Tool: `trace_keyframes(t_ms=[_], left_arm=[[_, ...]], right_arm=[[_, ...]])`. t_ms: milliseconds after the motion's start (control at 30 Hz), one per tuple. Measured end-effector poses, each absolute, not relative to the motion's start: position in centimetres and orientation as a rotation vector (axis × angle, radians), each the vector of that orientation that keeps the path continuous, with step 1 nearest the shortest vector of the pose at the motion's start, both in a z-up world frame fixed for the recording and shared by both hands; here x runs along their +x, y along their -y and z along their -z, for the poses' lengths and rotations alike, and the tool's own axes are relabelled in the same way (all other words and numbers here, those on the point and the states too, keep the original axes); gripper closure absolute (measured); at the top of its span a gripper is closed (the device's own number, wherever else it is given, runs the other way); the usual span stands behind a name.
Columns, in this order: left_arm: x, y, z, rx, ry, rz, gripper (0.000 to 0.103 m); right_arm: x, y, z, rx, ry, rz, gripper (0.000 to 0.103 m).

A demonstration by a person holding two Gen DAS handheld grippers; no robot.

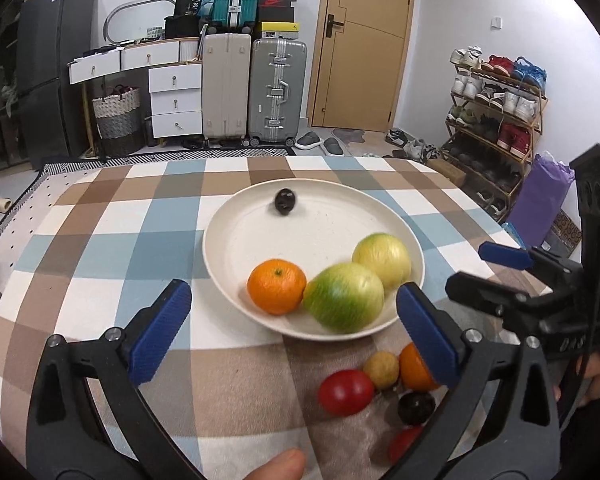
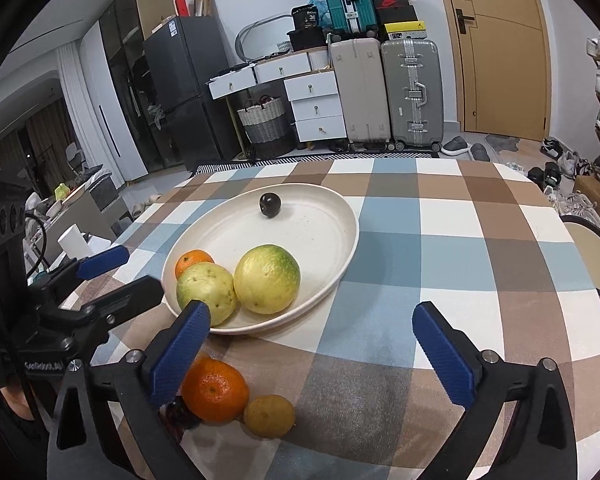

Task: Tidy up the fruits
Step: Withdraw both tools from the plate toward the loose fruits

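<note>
The left gripper (image 1: 294, 326) hangs over the near rim of the plate (image 1: 236, 236) with its blue pads spread wide and nothing between them but air above the fruit. The right gripper (image 2: 322, 350) is spread just as wide, empty, over the checked tablecloth (image 2: 440, 240) in front of the plate.

In the plate sit an orange (image 1: 276, 286), two green-yellow guavas (image 1: 344, 296) touching each other near the front edge, and a small dark plum (image 1: 285, 201) alone at the far side. The orange touches the nearer guava.

On the cloth just in front of the plate lies a loose cluster: a second orange (image 2: 214, 390), a small yellowish fruit (image 2: 269, 416) beside it, a red tomato (image 1: 346, 392), another dark plum (image 1: 416, 408) and a further red fruit, partly hidden. The left gripper's right finger covers part of the second orange, and the right gripper's left finger overlaps it too.

Behind the table stand suitcases (image 1: 252, 88), white drawers (image 1: 176, 100), a woven basket (image 1: 116, 116), a shoe rack (image 1: 496, 120) and a door (image 1: 364, 44).
</note>
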State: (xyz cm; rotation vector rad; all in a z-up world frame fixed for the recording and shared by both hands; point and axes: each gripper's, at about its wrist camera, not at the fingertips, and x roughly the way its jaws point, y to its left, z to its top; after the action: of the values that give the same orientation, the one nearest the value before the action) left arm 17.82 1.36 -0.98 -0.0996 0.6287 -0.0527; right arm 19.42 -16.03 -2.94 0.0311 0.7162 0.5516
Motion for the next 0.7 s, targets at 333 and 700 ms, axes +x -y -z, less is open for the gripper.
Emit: trace_keyframes(t_ms=[333,700], left_arm=[[14.5,-2.2,1.3,-0.107,-0.657,0.028,0.001],[12.6,-2.0,1.8,-0.091,-0.692,0.034,0.001]], right_arm=[[17.6,17.7,3.4,0.039,-0.749,-0.571,0.0],[16.1,17.3,3.9,-0.028,-0.791,-0.611,0.0]])
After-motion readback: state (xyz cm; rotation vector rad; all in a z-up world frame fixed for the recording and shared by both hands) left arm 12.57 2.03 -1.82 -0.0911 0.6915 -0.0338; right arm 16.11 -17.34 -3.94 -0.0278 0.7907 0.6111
